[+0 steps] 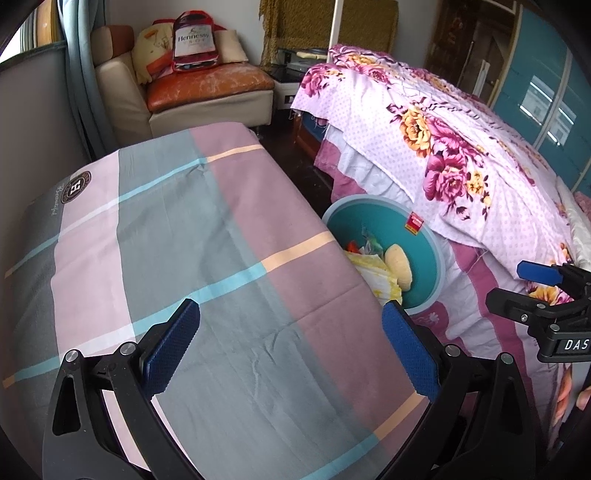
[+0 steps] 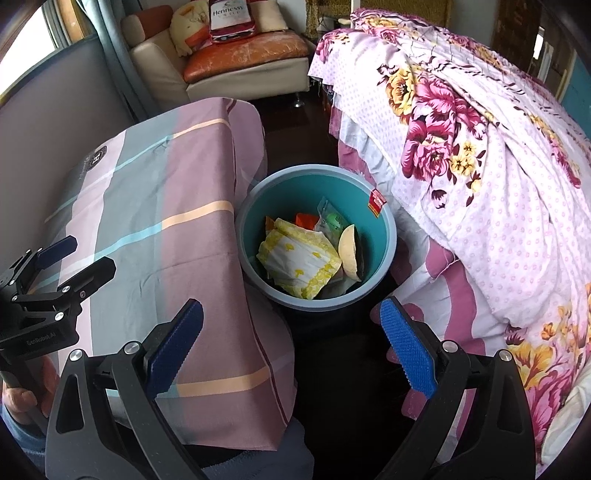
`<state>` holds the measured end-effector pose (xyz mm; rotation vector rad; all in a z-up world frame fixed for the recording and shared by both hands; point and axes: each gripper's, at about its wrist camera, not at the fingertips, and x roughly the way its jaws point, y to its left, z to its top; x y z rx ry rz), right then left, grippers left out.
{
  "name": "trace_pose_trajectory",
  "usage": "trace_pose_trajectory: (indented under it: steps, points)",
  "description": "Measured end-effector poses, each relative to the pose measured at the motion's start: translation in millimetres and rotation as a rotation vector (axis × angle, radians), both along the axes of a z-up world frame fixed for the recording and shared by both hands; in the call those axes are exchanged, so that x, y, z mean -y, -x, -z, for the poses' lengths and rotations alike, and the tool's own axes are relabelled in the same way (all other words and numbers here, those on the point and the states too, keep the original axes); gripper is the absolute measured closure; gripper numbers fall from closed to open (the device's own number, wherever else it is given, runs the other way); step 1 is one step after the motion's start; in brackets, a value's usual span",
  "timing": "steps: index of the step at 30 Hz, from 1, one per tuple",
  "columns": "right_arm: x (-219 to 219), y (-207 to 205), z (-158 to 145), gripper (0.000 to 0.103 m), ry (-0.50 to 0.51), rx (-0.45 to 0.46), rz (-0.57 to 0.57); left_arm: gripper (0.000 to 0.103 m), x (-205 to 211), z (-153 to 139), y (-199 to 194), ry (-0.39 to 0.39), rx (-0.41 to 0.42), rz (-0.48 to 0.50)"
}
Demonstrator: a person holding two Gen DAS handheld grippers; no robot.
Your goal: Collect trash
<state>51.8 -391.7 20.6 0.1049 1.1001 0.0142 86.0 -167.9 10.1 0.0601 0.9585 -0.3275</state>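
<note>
My left gripper [image 1: 290, 347] hangs over the plaid cloth of pink, grey and mauve blocks [image 1: 207, 236] that covers the table, its blue ribbed pads spread wide with nothing between them. My right gripper [image 2: 291, 349] is spread just as wide and holds nothing, poised above the dark floor between the cloth's hanging edge and the bed. Just beyond its fingertips stands the round teal plastic bin [image 2: 384, 236] on the floor, wedged between the draped table and the floral pink bedspread [image 2: 480, 166]. Inside the bin lie a crumpled yellow-and-white paper wrapper [image 2: 299, 262], a pale tan curved shell-like piece [image 2: 349, 254], a green-printed clear packet [image 2: 332, 219] and an orange scrap [image 2: 304, 218]. Farther back sits a cream armchair with an orange leather cushion [image 2: 243, 55], cushions and a red Hennessy bag [image 2: 227, 18] piled on it.
</note>
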Motion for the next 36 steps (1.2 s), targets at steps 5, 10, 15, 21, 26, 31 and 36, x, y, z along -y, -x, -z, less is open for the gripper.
trace_pose_trajectory:
  steps: [5, 10, 15, 21, 26, 31, 36]
  points:
    - [-0.3, -4.6, 2.7, 0.01, 0.003, -0.009, 0.001, 0.004, -1.2, 3.4, -3.6, -0.001, -0.008, -0.004]
    - [-0.9, -8.9, 6.1, 0.01, 0.003, -0.021, 0.0, 0.004, -1.4, 7.4, -6.2, -0.004, -0.013, -0.008]
    - [-2.0, -11.9, 10.5, 0.01, -0.003, -0.031, -0.003, 0.004, -1.7, 12.7, -8.6, -0.008, -0.022, -0.01]
    - [-1.9, -15.0, 17.6, 0.01, -0.006, -0.045, -0.004, 0.004, -2.4, 18.5, -10.0, -0.01, -0.033, -0.015]
    - [-2.6, -16.5, 22.4, 0.01, -0.009, -0.055, -0.005, 0.004, -2.8, 23.2, -11.0, -0.013, -0.041, -0.017]
    - [-2.5, -18.5, 27.9, 0.01, -0.013, -0.064, -0.006, 0.004, -4.1, 26.7, -12.9, -0.016, -0.047, -0.019]
    - [-3.0, -20.1, 31.1, 0.01, -0.012, -0.07, -0.007, 0.004, -4.9, 29.5, -13.9, -0.017, -0.054, -0.021]
